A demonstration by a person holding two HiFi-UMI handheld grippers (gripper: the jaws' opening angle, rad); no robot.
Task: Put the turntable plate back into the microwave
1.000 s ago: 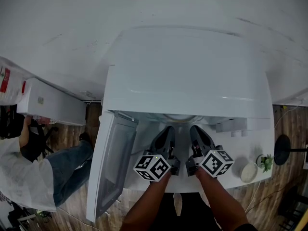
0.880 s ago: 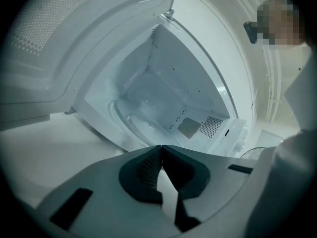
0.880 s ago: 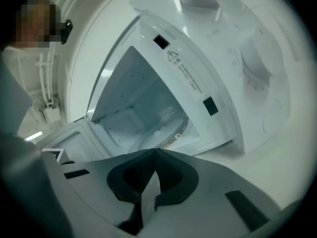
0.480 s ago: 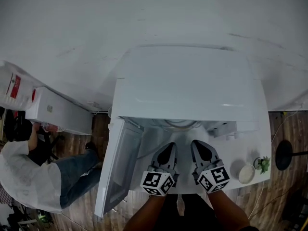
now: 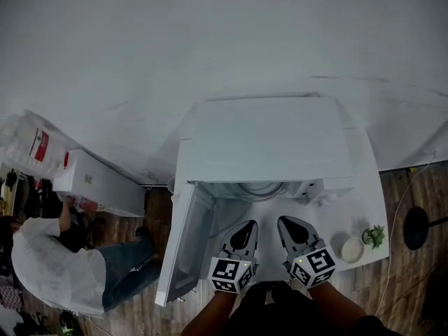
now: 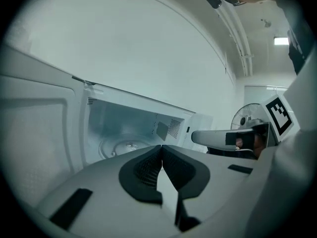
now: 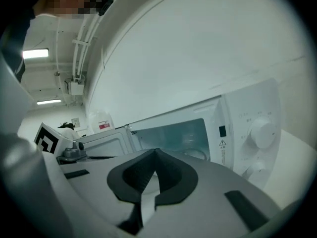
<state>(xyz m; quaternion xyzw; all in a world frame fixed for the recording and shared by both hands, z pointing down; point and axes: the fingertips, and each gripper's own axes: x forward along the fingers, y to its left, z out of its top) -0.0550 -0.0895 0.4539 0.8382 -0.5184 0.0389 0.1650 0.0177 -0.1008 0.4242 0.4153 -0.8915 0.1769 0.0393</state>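
The white microwave (image 5: 269,142) stands with its door (image 5: 187,243) swung open to the left. The clear glass turntable plate (image 5: 260,188) lies flat on the oven floor, also seen as the plate (image 6: 121,147) in the left gripper view and the plate (image 7: 197,154) in the right gripper view. My left gripper (image 5: 242,231) and right gripper (image 5: 290,225) hover side by side just in front of the opening, outside it. Both pairs of jaws are closed with nothing between them, as the left gripper (image 6: 161,150) and right gripper (image 7: 155,153) show in their own views.
A person (image 5: 52,264) in a white top and jeans bends at the far left beside a white cabinet (image 5: 105,184). A small white bowl (image 5: 351,249) and a little plant (image 5: 372,235) sit on the table right of the microwave. A dark fan base (image 5: 418,226) stands on the floor.
Both grippers have drawn back from the microwave opening toward me and lifted. The head view has risen, so the microwave looks smaller and lower in the picture.
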